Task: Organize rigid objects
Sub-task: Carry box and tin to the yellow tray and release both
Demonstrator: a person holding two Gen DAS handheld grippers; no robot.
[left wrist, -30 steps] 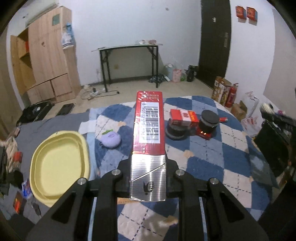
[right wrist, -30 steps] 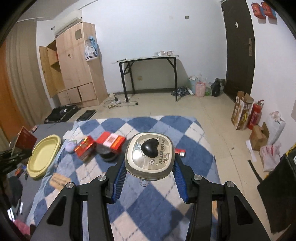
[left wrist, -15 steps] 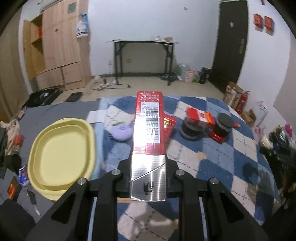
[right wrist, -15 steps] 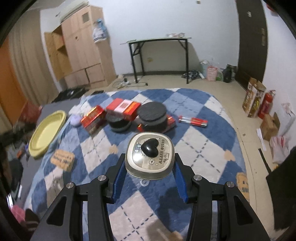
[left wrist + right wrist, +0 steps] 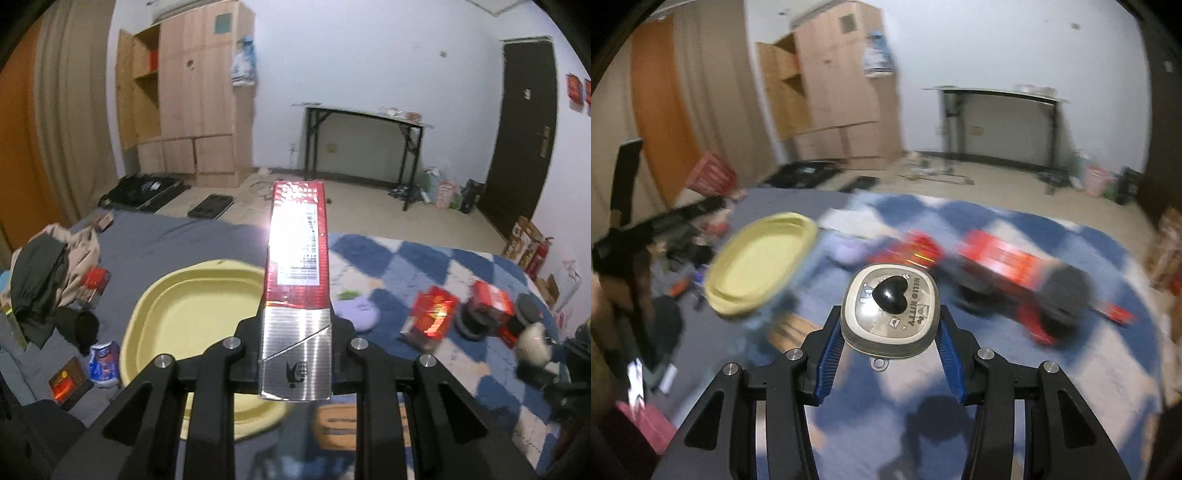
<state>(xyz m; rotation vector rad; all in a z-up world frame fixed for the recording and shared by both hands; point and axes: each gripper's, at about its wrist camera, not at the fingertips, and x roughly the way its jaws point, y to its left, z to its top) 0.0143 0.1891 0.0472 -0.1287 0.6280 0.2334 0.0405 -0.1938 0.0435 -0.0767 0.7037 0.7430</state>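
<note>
My left gripper [image 5: 295, 343] is shut on a long red and silver carton [image 5: 297, 280] and holds it in the air, over the right rim of the yellow tray [image 5: 177, 314]. My right gripper [image 5: 890, 332] is shut on a silver Hello Kitty tin [image 5: 890, 310] with a black heart knob. The yellow tray [image 5: 761, 262] lies ahead and to the left in the right wrist view, which is blurred. The left gripper and its carton [image 5: 709, 173] show at the far left there.
Red boxes [image 5: 432, 317] and black round containers [image 5: 469, 321] sit on the blue checked rug [image 5: 424, 266]. A purple toy [image 5: 358, 310] lies beside the tray. Clothes [image 5: 44, 273] and small packets lie left. A wooden block [image 5: 790, 332] lies near the tray.
Both grippers have swung left toward the yellow tray, each still holding its object. The tray now lies under the left gripper's carton and closer in the right view.
</note>
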